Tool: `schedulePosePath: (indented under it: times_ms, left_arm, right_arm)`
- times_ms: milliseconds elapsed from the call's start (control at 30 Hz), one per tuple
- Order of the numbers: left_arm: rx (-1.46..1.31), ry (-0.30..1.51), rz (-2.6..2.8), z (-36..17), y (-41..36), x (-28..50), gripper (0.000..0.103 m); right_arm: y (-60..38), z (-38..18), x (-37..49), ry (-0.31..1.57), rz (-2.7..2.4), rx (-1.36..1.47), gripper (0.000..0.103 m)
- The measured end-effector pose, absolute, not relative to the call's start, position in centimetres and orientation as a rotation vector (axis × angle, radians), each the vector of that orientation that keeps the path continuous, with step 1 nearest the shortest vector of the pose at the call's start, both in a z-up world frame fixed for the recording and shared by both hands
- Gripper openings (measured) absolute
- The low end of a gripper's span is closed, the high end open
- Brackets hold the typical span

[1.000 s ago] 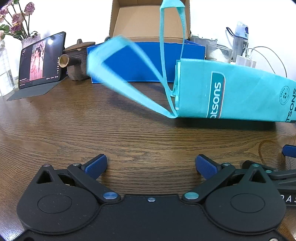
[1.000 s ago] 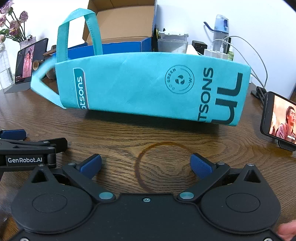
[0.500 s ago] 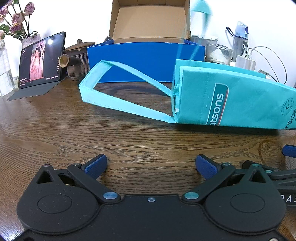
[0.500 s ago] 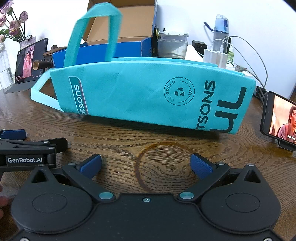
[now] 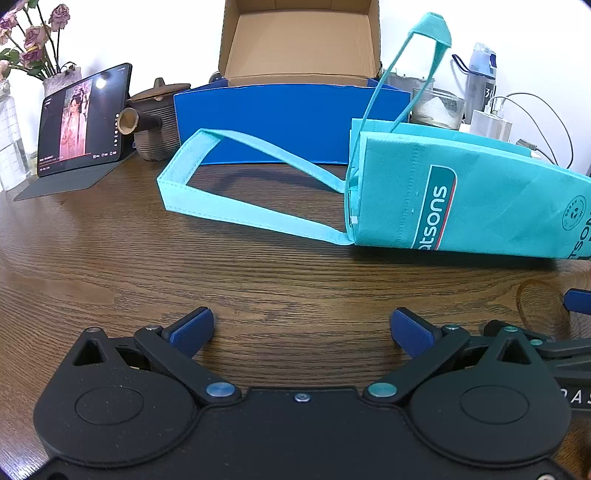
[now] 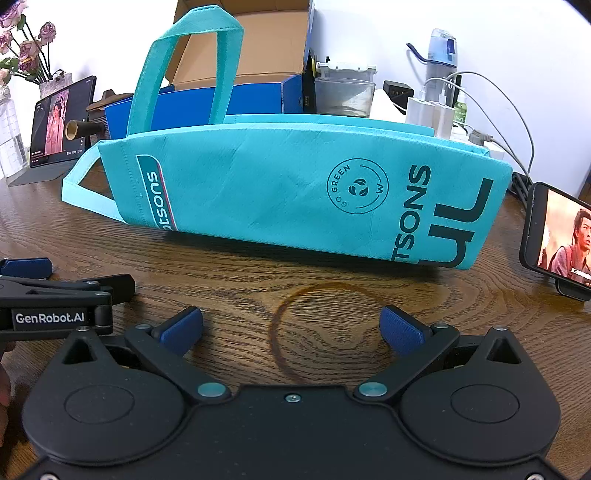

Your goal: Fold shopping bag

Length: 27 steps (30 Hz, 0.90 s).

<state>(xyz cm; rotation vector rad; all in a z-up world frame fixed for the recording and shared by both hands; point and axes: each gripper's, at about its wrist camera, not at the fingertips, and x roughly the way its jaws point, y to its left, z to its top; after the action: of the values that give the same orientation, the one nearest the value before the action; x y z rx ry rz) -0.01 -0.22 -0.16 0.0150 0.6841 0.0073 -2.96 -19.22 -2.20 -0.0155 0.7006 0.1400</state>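
left wrist view is showing us our left gripper (image 5: 301, 328) hovering low over the wooden table (image 5: 110, 266), its blue pads spread wide and holding nothing. we are seeing the teal shopping bag (image 5: 480, 199) lying on its side ahead and to the right, well apart from the pads, with its open mouth facing left. one handle (image 5: 236, 218) is lying flat on the table, while the other handle (image 5: 432, 29) is sticking up in the air.

from the right wrist view we are looking at the bag's printed side (image 6: 295, 192) straight ahead, and our right gripper (image 6: 291, 328) is likewise spread open and empty, just beside the left one.

we are judging that the fold has not begun, and the panels are not lying flat yet. the raised handle is looking like the main risk: if we are folding over it, it may be bunching inside the crease. the light fabric may also be sliding on the smooth wood when only one side is being pushed. the phone (image 6: 557, 236) propped near the bag's base and the blue box (image 5: 291, 122) close behind it could be getting knocked if we are swinging the bag wide.
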Motion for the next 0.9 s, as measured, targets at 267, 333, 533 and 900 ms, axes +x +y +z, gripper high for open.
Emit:
schedulePosePath:
  times_ms: [267,333,533,900]
  left_arm:
    - [-0.113,0.465,-0.038,3.2,6.2,-5.8,0.103]
    - [-0.240,0.409,-0.009,4.4,9.8,-5.5,0.103]
    - [-0.579,0.528,0.136,4.8,16.5,1.1,0.103]
    - [-0.656,0.592,0.094,2.1,16.0,6.4,0.103]
  right_arm:
    - [-21.2,4.6,-9.8,0.441,0.328,-0.054,0.091]
    - [-20.9,6.8,-9.0,0.346,0.363,-0.070,0.091]
    - [-21.1,9.8,1.2,0.341,0.441,-0.081,0.088]
    - [-22.2,1.7,2.5,0.774,0.478,-0.009,0.075]
